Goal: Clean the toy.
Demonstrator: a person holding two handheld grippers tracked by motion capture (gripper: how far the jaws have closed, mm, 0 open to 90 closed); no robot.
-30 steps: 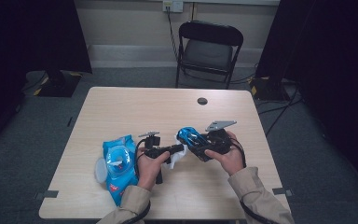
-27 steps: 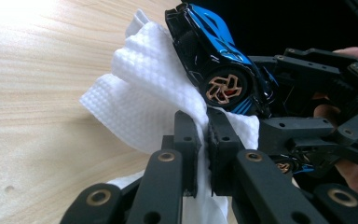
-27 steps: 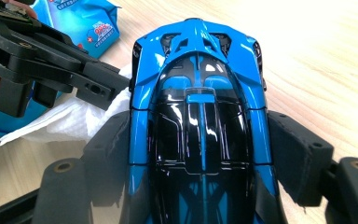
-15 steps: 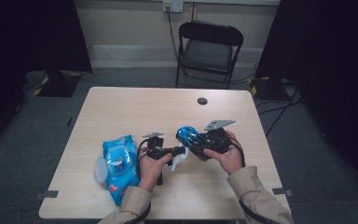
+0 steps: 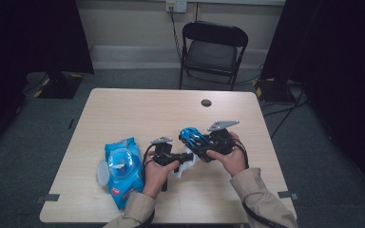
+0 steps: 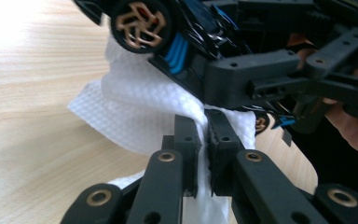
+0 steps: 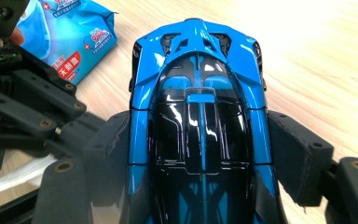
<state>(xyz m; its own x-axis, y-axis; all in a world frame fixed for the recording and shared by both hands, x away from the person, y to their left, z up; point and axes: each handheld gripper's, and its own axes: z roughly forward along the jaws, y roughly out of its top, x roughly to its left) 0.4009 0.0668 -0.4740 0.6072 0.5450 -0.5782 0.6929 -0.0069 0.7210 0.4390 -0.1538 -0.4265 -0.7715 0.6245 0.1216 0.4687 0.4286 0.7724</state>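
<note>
A blue and black toy car is held above the table by my right gripper, whose jaws press on both flanks of the car. My left gripper is shut on a white wet wipe. In the left gripper view the pads pinch a fold of the wipe, which lies against the underside of the car near a gold-spoked wheel. The left gripper sits just below the right gripper's jaw.
A blue pack of wet wipes lies at the table's front left, its round lid flipped open. A small black disc sits near the far edge. A black folding chair stands beyond the table.
The left gripper with the wipe has edged slightly to the right under the car. The right gripper and the car have stayed in place.
</note>
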